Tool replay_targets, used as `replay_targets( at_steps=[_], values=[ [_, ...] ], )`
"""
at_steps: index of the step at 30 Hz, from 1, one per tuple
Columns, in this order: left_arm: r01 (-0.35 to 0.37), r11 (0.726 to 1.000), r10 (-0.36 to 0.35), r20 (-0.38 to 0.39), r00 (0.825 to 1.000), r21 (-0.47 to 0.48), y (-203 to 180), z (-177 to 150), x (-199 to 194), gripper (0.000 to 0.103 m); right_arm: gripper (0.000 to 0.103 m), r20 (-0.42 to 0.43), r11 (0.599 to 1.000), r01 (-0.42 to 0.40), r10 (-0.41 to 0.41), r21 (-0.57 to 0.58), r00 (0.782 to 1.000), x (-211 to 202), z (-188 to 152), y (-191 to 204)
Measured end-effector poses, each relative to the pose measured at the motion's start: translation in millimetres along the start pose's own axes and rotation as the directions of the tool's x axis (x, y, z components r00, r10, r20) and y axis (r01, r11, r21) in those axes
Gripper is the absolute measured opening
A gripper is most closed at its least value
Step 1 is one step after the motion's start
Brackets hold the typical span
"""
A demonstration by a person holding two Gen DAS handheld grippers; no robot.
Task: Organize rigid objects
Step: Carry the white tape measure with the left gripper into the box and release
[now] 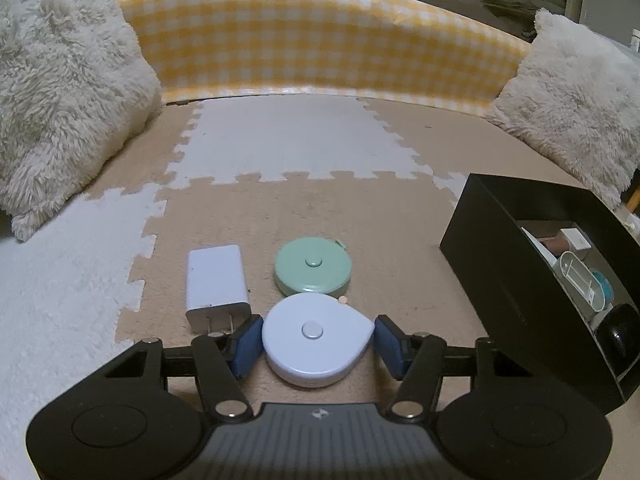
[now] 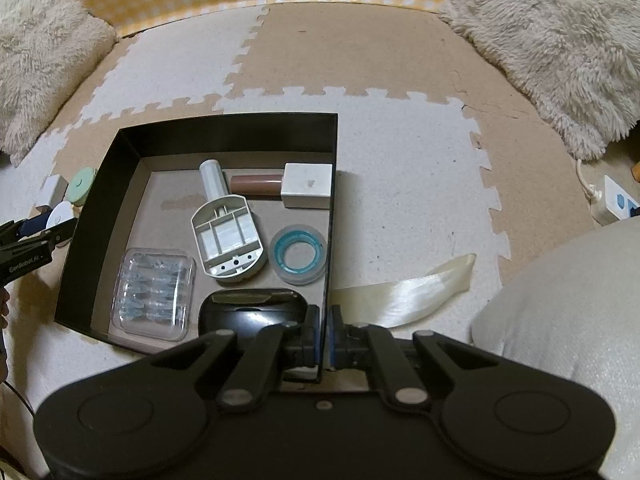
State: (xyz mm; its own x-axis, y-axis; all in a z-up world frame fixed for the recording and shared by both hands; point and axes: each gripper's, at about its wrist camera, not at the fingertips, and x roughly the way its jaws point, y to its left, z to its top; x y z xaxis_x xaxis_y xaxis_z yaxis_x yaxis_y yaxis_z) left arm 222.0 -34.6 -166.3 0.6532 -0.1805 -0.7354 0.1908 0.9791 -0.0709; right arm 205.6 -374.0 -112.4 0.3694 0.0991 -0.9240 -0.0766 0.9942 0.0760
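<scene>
A pale blue round tape measure (image 1: 316, 338) lies on the foam mat between the blue pads of my left gripper (image 1: 318, 346); the pads touch or nearly touch its sides. A green round tape measure (image 1: 313, 267) and a white charger plug (image 1: 216, 286) lie just beyond it. A black box (image 2: 224, 130) stands to the right and holds several items: a white block, a brown tube, a clear case, a tape roll, a black mouse. My right gripper (image 2: 326, 336) is shut on the box's right wall (image 2: 331, 240) near the front corner.
Fluffy white cushions (image 1: 60, 92) (image 1: 576, 100) sit at both sides, a yellow checked bumper (image 1: 320, 36) at the back. A cream ribbon (image 2: 404, 292) lies right of the box. A power strip (image 2: 616, 204) lies at far right.
</scene>
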Motion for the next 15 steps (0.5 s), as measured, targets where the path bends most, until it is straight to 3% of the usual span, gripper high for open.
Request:
replay_targets(
  at_steps=[6,10,15],
  values=[
    [-0.024,0.998,0.024,-0.011,1.000,0.059,-7,-2,0,0.060,0.004,-0.001,1.000,0.001,-0.001,-0.002,1.000,0,0,1],
    [-0.025,0.999,0.026,-0.022,0.999,0.035,-9,1,-6,0.060,0.004,0.000,1.000,0.001,-0.001,-0.001,1.000,1,0,1],
    [0.020,1.000,-0.020,0.024,1.000,-0.001,-18,10,-24,0.060,0.004,0.000,1.000,0.002,-0.002,-0.002,1.000,1,0,1]
  ],
)
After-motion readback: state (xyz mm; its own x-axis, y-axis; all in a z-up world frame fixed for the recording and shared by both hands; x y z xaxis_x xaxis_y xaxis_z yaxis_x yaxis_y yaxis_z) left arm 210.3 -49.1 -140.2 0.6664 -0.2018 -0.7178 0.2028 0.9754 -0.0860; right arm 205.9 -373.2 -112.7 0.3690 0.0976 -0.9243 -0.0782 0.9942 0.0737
